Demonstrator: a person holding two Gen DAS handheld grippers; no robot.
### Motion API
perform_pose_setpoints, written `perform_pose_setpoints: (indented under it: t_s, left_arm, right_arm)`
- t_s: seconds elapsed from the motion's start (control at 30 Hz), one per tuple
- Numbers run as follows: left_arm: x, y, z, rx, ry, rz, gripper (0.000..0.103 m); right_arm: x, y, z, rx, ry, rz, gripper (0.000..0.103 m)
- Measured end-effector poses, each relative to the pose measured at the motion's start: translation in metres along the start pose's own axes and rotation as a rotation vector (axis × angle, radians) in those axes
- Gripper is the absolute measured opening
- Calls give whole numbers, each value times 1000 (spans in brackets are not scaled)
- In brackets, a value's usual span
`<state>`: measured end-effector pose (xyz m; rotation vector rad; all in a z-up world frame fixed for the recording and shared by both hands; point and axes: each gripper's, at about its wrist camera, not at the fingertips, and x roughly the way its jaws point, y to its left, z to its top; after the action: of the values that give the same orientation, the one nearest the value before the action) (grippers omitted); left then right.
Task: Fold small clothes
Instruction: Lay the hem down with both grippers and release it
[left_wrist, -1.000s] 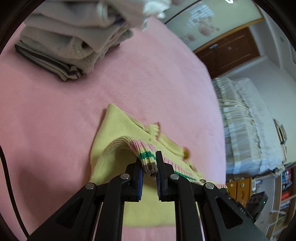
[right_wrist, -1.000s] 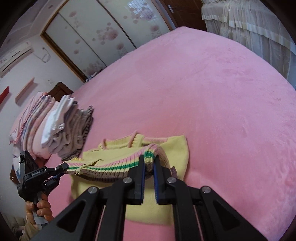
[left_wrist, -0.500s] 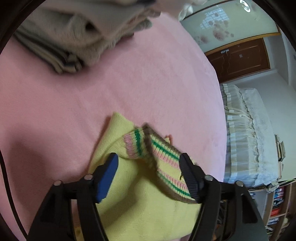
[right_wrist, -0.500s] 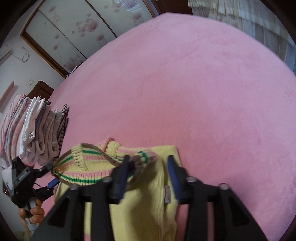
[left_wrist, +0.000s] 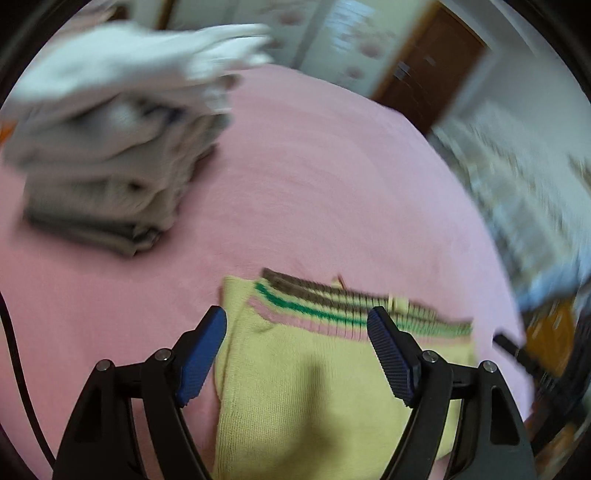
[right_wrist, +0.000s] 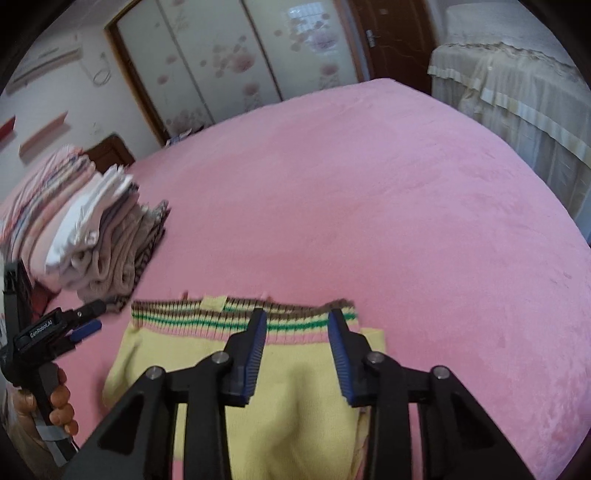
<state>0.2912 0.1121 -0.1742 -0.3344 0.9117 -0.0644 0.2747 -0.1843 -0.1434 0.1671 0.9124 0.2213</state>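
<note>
- The yellow sweater (right_wrist: 258, 391) lies flat on the pink bed (right_wrist: 369, 206), near its front edge, with the striped hem (right_wrist: 229, 317) turned toward the far side.
- Your left tool (left_wrist: 295, 354) is spread wide and opening; the knit lies below it, with neither pad pressing.
- Your right tool (right_wrist: 295, 354) is partly spread and closing over the striped hem; no cloth is pinched yet.
- Judged from the ribbing and drape, the sweater is light, soft and stretchy; expect it to sag and slide on itself.
- Take hold at the ribbed hem corners, where the knit is thickest.
- The stack of folded clothes (right_wrist: 96, 236) sits toward the bed's left edge, well apart.
</note>
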Motion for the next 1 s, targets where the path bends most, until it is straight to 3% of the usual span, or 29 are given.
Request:
perform_pose_setpoints:
  t_s: [0.13, 0.23, 0.43, 0.73, 0.83, 0.87, 0.9, 0.93, 1.0]
  left_arm:
    - [12, -33, -7, 253, -5, 71, 77]
    - [23, -42, -6, 348, 8, 65, 77]
    - [42, -30, 6, 508, 37, 31, 77]
    - [57, 7, 28, 467, 74, -33, 72]
    - [62, 14, 32, 432, 90, -70, 58]
    - [65, 16, 33, 430, 96, -77, 48]
    - [68, 16, 33, 431, 99, -80, 35]
    - [71, 17, 33, 439, 103, -79, 30]
    - [75, 16, 30, 457, 102, -72, 15]
  right_arm:
    - [19, 7, -6, -66, 51, -45, 35]
    - [27, 2, -7, -109, 51, -95, 35]
    - [44, -20, -3, -171, 87, -88, 35]
    - [64, -20, 8, -226, 114, -86, 34]
    - [71, -16, 7, -231, 132, -67, 34]
    - [72, -15, 6, -235, 129, -70, 32]
    - [73, -14, 6, -241, 127, -73, 28]
    - [74, -14, 6, -242, 129, -78, 17]
    - [74, -15, 6, -229, 129, -72, 12]
